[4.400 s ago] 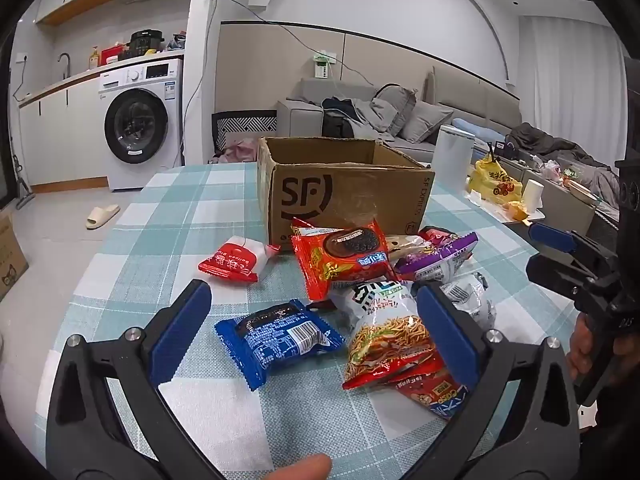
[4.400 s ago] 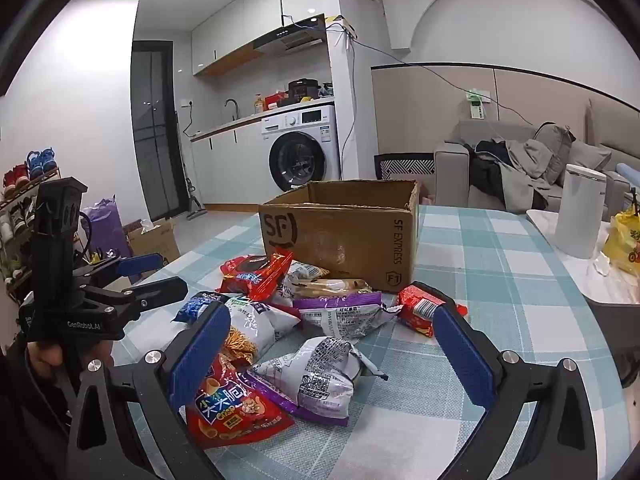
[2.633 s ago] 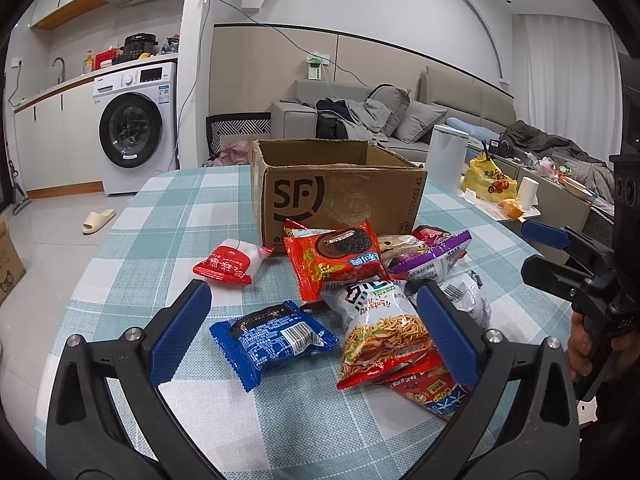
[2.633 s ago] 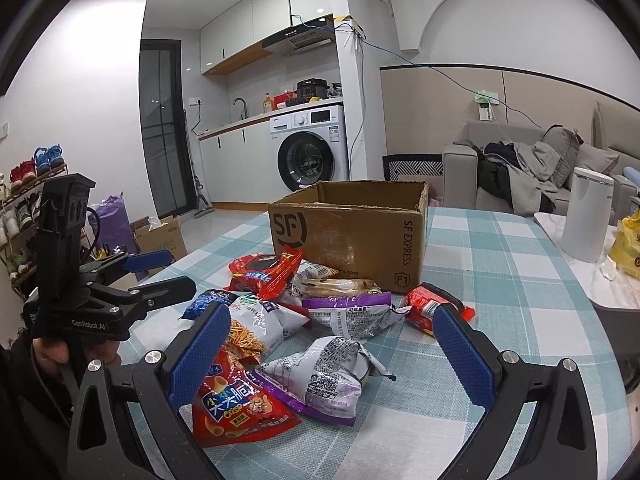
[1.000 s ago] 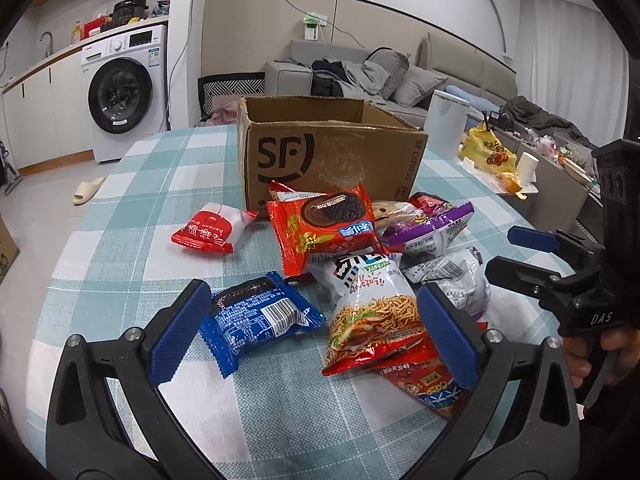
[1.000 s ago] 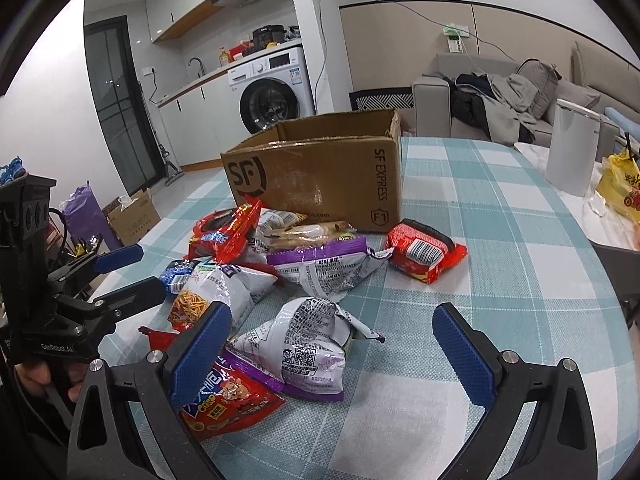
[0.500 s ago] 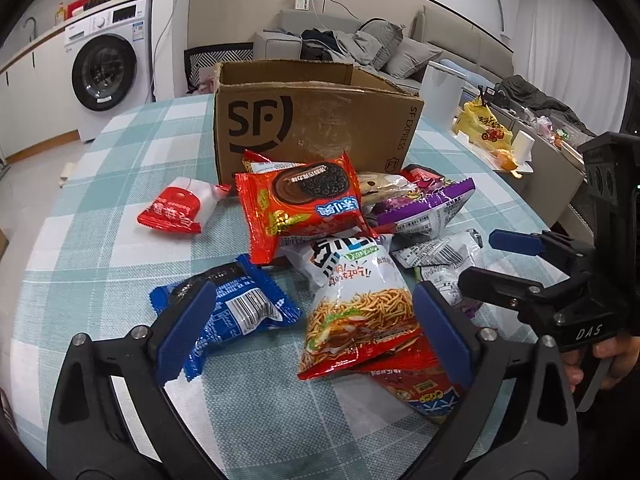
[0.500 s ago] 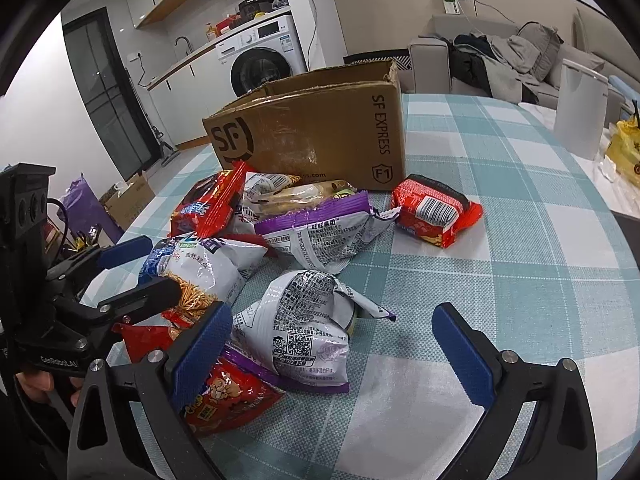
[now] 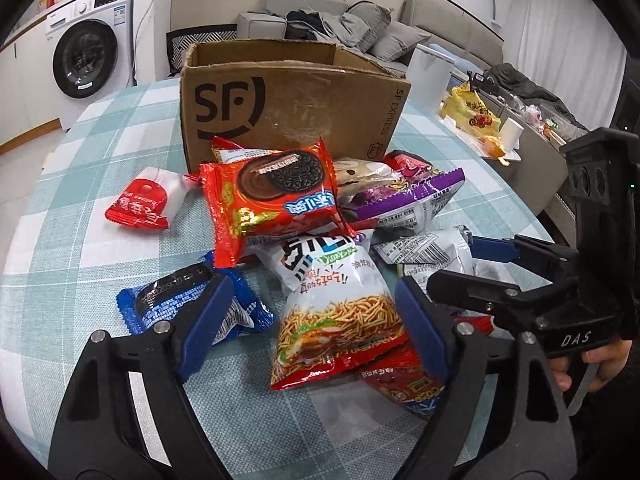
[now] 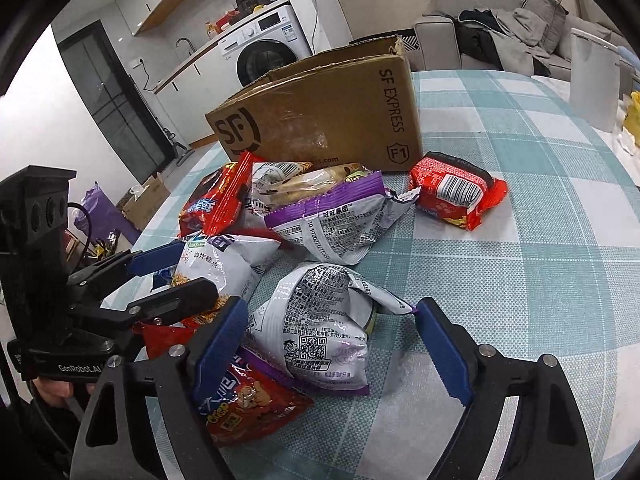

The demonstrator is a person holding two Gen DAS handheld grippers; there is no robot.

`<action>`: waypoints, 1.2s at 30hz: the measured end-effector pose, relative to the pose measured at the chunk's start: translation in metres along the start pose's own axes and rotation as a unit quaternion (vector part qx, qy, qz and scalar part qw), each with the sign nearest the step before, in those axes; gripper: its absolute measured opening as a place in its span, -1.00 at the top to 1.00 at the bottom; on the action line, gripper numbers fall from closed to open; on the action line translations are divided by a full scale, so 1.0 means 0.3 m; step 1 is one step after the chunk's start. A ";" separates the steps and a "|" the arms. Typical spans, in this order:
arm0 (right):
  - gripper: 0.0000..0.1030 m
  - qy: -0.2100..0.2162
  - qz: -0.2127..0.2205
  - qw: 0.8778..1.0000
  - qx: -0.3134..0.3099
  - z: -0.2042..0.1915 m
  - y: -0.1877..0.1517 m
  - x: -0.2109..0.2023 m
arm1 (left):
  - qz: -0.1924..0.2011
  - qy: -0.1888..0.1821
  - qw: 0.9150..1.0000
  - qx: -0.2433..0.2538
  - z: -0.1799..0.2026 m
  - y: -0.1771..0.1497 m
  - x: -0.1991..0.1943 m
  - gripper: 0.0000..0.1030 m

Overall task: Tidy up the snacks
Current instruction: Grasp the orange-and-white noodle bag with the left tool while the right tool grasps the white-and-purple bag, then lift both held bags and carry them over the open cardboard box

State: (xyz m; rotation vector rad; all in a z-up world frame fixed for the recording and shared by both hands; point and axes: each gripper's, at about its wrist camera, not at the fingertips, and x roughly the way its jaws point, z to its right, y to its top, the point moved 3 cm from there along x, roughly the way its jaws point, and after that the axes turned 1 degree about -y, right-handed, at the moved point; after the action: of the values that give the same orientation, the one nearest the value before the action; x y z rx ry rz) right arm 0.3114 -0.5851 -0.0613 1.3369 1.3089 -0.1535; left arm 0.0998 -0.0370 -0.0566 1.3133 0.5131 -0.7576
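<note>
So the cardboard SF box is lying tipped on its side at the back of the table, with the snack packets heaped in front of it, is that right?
Not quite. The cardboard SF box stands upright with its top open, not tipped on its side; the left wrist view shows its open rim facing up. The rest holds: it is at the back of the table, with the snack packets heaped in front of it.

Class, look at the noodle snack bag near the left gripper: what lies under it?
Under the noodle snack bag a red crisp packet pokes out at its lower right; the rest of that packet is covered.
</note>
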 end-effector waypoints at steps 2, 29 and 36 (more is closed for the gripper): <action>-0.65 0.005 -0.001 1.000 0.003 0.001 -0.002 0.002 | -0.005 0.000 1.000 0.005 0.009 0.003 0.009 -0.58; 0.04 0.054 0.014 0.998 0.021 0.004 -0.018 -0.032 | -0.008 -0.022 1.000 0.016 0.034 -0.029 0.038 0.01; 0.08 0.056 0.030 0.998 0.021 0.013 -0.013 -0.058 | 0.010 -0.031 0.999 0.011 0.010 -0.043 -0.018 0.01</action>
State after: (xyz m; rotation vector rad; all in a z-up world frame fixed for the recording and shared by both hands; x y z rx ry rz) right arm 0.3046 -0.5991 -0.0520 1.4374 1.3637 -0.0650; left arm 0.0864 -0.0399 -0.0606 1.3085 0.4424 -0.7880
